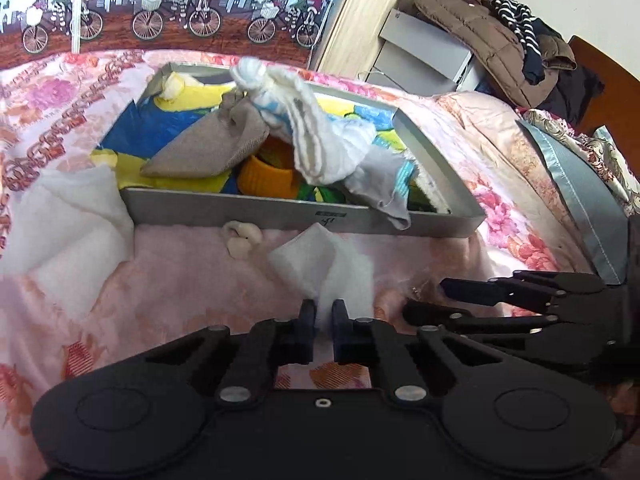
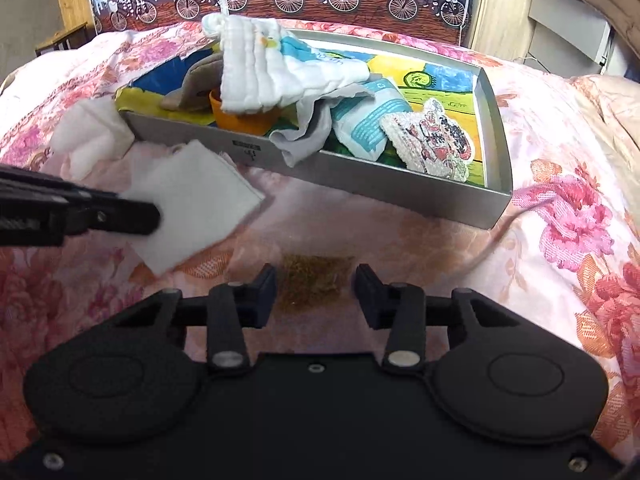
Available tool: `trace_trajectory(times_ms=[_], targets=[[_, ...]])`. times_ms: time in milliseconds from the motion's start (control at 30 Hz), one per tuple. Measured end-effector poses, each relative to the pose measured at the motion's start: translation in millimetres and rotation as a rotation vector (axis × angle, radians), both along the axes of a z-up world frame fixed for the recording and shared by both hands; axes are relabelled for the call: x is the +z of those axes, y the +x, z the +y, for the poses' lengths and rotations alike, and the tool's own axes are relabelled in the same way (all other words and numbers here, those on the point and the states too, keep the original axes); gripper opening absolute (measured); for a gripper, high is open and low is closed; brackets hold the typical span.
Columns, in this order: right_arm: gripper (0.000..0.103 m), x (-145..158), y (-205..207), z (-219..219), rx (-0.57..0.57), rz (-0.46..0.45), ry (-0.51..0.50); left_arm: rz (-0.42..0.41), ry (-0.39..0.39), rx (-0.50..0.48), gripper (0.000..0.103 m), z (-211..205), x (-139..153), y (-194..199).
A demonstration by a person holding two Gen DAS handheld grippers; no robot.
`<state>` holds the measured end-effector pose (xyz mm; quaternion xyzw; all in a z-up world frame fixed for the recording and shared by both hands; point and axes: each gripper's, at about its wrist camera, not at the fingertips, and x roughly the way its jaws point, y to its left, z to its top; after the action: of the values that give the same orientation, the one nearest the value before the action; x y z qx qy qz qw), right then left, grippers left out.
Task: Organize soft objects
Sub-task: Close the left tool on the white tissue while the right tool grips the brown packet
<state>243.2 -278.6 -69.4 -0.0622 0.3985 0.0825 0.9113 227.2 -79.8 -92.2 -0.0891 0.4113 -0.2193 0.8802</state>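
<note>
Left gripper [image 1: 323, 312] clenched on one white cotton pad [image 2: 192, 204], pad sticking out ahead of its tips. Right gripper [image 2: 315, 280] part open, one brown mesh patch [image 2: 314, 282] lying between its fingers; contact unclear. One grey tray [image 1: 280, 212] beyond both, holding one white cloth [image 1: 316, 132], one burlap pouch [image 1: 208, 148], one orange cup [image 1: 266, 180] (partly buried). Second white wad [image 1: 60, 216] left of the left gripper.
</note>
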Motion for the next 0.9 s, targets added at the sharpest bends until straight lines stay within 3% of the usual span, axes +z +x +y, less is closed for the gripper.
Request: trace_trajectory(times_ms=[67, 133, 200, 300, 400, 567, 700, 900], targets=[[0.034, -2.2, -0.4, 4.1, 0.001, 0.0, -0.017, -0.007, 0.001, 0.002, 0.008, 0.5, 6.1, -5.0], [0.048, -5.4, 1.6, 4.7, -0.011, 0.026, 0.016, -0.016, 0.004, 0.005, 0.008, 1.4, 12.2, -10.1], [0.049, -6.8, 2.3, 4.3, -0.021, 0.034, 0.032, -0.023, 0.008, 0.013, 0.008, 2.1, 17.1, -16.0], [0.036, -4.2, 1.8, 3.1, -0.027, 0.019, 0.028, -0.027, 0.006, 0.025, 0.008, 3.4, 23.3, -23.5], [0.032, 0.0, -1.8, 1.8, -0.038, 0.004, 0.018, -0.042, 0.007, 0.026, 0.008, 3.6, 28.2, -28.7], [0.032, 9.4, -6.6, 5.4, -0.026, -0.021, -0.018, -0.081, 0.01, 0.033, 0.008, 3.2, 37.3, -29.8], [0.032, 25.3, -11.5, 3.5, -0.04, -0.074, 0.011, -0.117, -0.01, 0.072, 0.008, 8.6, 47.4, -24.1], [0.032, 54.3, -11.6, 2.5, -0.033, -0.227, 0.028, -0.189, -0.041, 0.163, 0.008, 26.7, 64.5, -1.9]])
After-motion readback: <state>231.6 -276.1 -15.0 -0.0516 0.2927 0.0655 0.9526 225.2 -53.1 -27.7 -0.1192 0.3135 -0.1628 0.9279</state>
